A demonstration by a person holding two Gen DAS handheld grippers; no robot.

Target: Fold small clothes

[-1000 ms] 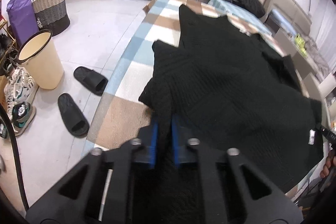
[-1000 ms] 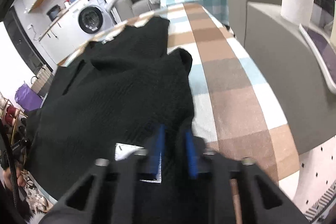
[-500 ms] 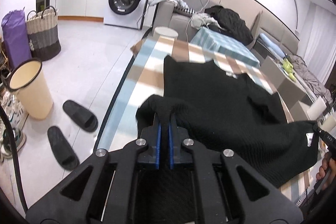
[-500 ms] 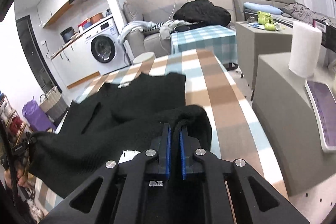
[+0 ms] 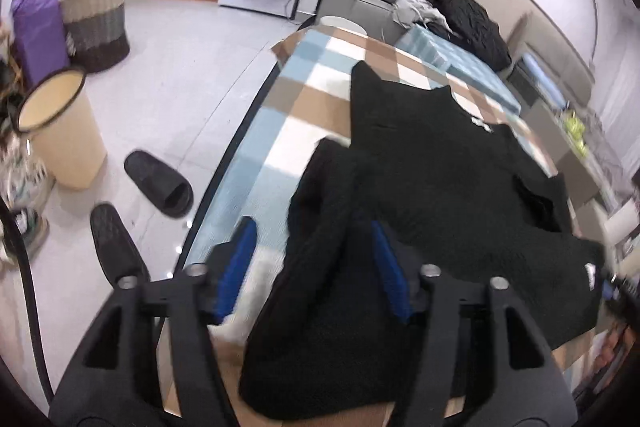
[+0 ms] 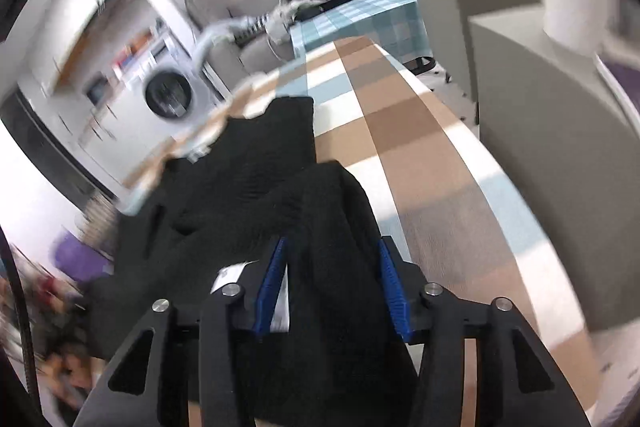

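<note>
The black knit garment (image 5: 452, 163) is spread across the checked tablecloth (image 5: 304, 95), one folded end bunched up towards each camera. The left gripper (image 5: 312, 247) has just been opened: its blue pads (image 5: 240, 259) are seen standing apart, a hump of the knit lying loose between them, nothing pinched. The same is seen on the right gripper (image 6: 330, 267), whose jaws have just been parted, the black cloth running between the pads (image 6: 390, 279) unclamped. A white label (image 6: 230, 273) is glimpsed beside the right gripper's left pad.
</note>
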